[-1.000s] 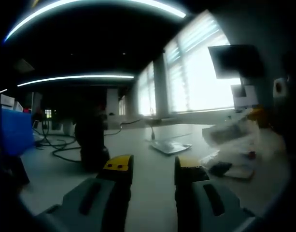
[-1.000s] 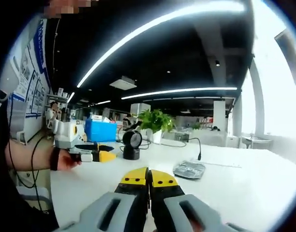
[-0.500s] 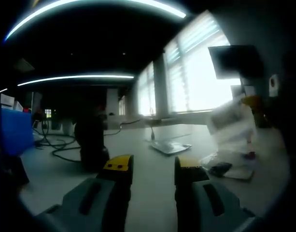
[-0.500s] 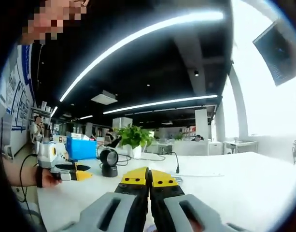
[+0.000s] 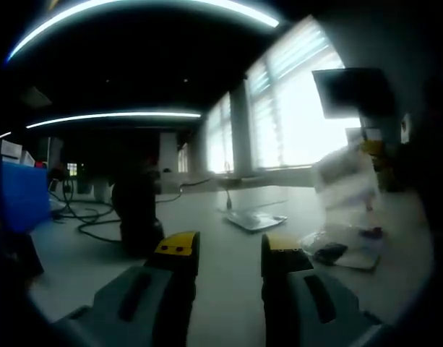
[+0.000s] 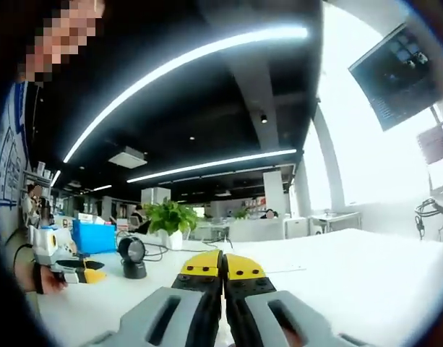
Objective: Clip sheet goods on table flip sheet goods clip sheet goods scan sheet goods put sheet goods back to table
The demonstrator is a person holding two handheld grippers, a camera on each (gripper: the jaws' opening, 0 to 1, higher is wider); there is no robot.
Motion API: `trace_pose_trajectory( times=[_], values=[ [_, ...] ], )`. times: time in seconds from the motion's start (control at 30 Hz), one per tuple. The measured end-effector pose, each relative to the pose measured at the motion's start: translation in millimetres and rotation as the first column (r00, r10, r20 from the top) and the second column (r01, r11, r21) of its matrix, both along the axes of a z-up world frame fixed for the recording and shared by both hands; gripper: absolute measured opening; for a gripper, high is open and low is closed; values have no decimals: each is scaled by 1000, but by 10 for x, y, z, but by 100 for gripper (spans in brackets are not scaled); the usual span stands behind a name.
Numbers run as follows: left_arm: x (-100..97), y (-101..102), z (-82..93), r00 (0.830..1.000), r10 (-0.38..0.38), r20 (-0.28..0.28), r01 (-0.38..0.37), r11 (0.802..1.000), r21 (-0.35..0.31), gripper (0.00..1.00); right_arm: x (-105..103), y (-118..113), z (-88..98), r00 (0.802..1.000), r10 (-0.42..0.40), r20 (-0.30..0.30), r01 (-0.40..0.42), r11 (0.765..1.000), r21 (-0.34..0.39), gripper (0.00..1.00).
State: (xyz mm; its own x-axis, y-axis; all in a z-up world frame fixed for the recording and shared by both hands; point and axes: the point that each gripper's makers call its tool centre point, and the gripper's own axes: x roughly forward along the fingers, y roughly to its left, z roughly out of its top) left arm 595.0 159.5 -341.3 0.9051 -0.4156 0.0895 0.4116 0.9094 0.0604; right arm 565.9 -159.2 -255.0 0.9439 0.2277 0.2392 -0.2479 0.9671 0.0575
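Left gripper view: white table ahead. Black rounded barcode scanner on stand on table, left. Flat silvery foil packet centre, behind jaws. Clear plastic-wrapped sheet goods pile on table, right. Pale crinkled sheet goods bag raised above pile. Blue bin far left.

Right gripper view: scanner on table, left of jaws. Green potted plant behind scanner. Blue bin left of plant. Left gripper at left edge.
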Motion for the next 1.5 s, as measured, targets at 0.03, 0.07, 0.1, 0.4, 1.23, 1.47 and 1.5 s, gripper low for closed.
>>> trace_pose_trajectory(
  times=[0.03,0.07,0.1,0.4,1.23,1.47,1.5],
  values=[
    [0,-1,-1,1000,-1,0,1,1000,0,27,2,-24,1,1000,-5,0,5,1000,7,0],
    [-1,-2,-1,1000,-1,0,1,1000,0,27,4,-42,2,1000,-10,-1,10,1000,11,0],
    [-1,-3,-1,1000,-1,0,1,1000,1,27,7,-76,2,1000,-21,-2,21,1000,17,0],
    [-2,-8,1,1000,0,0,0,1000,1,27,49,-341,-39,997,-53,-47,62,975,213,0],
    [3,-18,-8,1000,1,-2,-1,1000,13,27,-13,-1248,-443,937,-298,-183,347,855,386,0],
    [5,-20,-11,1000,2,-4,-2,1000,16,27,-56,-1407,-543,916,-348,-200,400,832,384,0],
    [5,-20,-12,1000,2,-4,-2,1000,17,27,-54,-1427,-567,913,-353,-205,407,830,380,0]
  ],
)
